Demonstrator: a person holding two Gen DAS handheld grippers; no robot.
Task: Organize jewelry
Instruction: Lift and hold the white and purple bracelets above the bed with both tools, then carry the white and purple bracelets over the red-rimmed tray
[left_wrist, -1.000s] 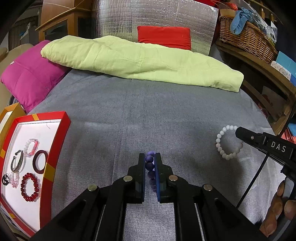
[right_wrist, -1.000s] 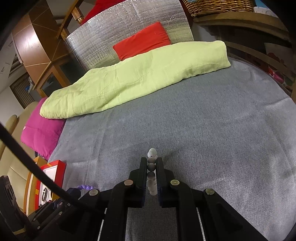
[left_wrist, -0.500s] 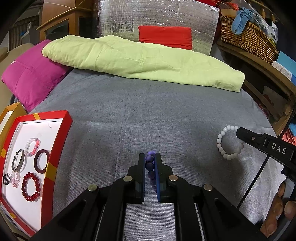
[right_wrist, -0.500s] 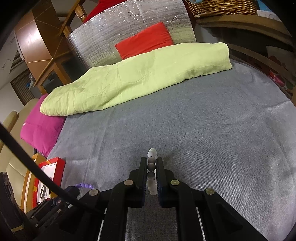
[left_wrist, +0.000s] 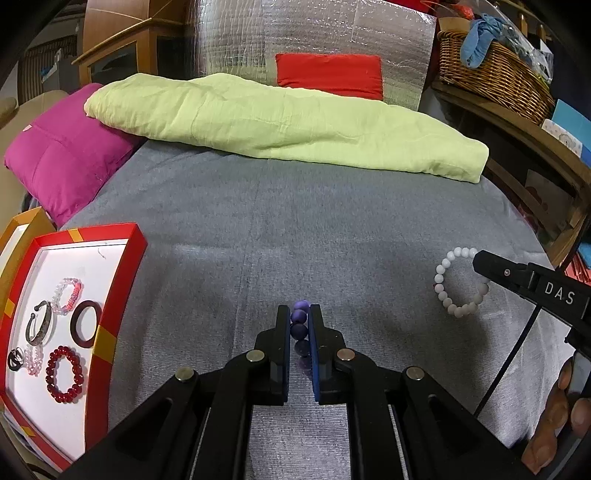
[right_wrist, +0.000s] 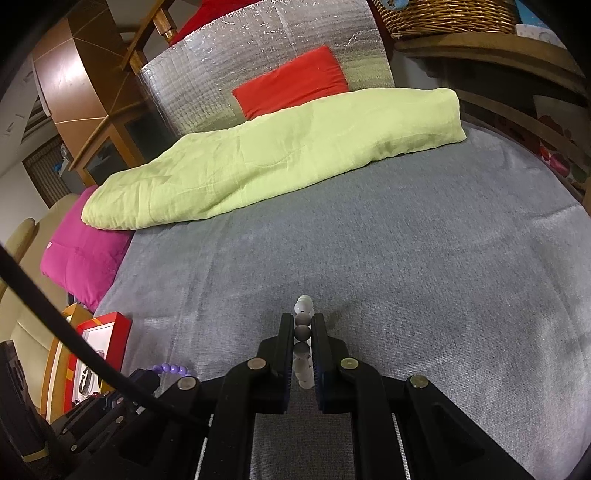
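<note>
Home bedroom, grey bedspread (left_wrist: 295, 221), green quilt (left_wrist: 280, 122), magenta pillow (left_wrist: 62, 158), wicker basket (left_wrist: 495, 77)

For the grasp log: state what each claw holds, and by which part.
Left claw: purple bead bracelet, pinched edge-on across its beads. Right claw: white bead bracelet, likewise.

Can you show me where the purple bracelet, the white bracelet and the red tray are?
purple bead bracelet (left_wrist: 300, 325): left wrist view, bead between fingers.
white bead bracelet (left_wrist: 440, 275): left wrist view, left-side beads.
red tray (left_wrist: 120, 291): left wrist view, right rim.
</note>
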